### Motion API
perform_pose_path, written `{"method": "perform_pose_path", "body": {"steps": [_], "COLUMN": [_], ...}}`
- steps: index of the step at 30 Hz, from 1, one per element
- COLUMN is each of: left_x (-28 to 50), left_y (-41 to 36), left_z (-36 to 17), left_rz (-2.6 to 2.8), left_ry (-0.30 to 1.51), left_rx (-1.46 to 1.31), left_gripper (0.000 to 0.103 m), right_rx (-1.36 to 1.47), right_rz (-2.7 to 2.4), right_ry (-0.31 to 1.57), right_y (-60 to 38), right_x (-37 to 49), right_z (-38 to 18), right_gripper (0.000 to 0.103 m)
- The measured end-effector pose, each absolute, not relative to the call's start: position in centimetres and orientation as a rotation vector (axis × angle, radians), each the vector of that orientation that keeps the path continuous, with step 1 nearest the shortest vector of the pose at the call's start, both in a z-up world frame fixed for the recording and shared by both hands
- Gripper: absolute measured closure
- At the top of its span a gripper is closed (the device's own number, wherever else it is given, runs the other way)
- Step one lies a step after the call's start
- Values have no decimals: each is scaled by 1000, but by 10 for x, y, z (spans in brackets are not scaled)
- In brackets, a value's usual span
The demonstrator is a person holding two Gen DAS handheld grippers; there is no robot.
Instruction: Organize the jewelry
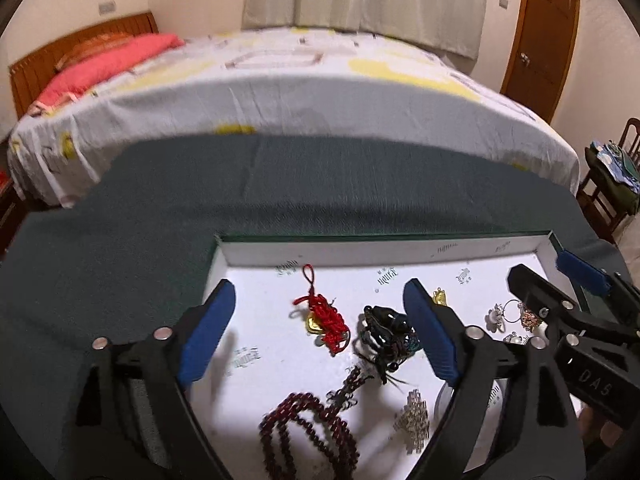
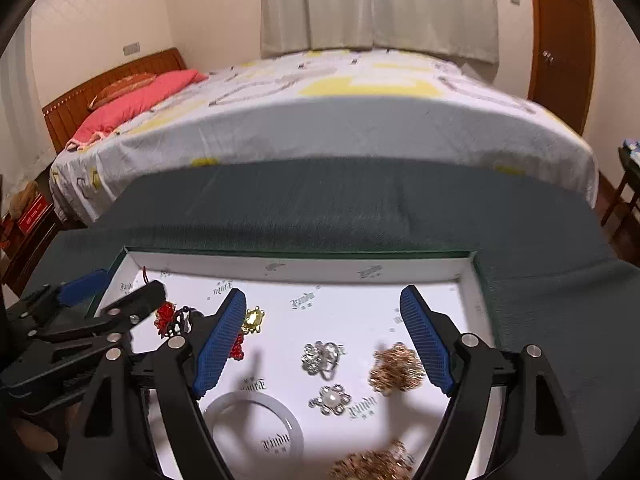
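Observation:
A shallow white tray (image 1: 380, 250) on a dark green cloth holds the jewelry. In the left wrist view my left gripper (image 1: 320, 332) is open above a red knotted charm (image 1: 326, 318), a black tangled piece (image 1: 386, 332), a dark red bead string (image 1: 308, 436) and a silver chain piece (image 1: 414, 420). In the right wrist view my right gripper (image 2: 324, 340) is open above a silver brooch (image 2: 322, 356), a pearl flower brooch (image 2: 331, 399), a rose-gold cluster (image 2: 396, 368), a white bangle (image 2: 256, 428) and a small gold charm (image 2: 253, 319). Neither gripper holds anything.
The tray's far wall (image 2: 300, 266) stands low. The green cloth (image 1: 200, 200) covers the table around it. A bed (image 1: 280, 92) lies beyond the table, a wooden door (image 1: 544, 32) at the back right, a chair (image 1: 612, 184) with clothes at the right.

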State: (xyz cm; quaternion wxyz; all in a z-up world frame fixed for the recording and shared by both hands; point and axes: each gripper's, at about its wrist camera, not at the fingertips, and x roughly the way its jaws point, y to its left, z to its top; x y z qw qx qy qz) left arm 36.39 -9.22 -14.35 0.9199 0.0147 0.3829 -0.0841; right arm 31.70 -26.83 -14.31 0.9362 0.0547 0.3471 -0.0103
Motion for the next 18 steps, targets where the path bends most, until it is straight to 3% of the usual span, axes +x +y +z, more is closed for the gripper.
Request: {"method": "perform_pose_path", "body": {"steps": [18], "left_x": [165], "left_y": [-59], "left_z": [-58], "left_rz": [-110], "left_ry": [610], "left_rx": [40], "left_gripper": [6], "right_rx": [103], "right_rz": [-58], "right_ry": [618], "right_y": [-282], "right_x": [128], "right_z": [-95], "right_gripper": [22]}}
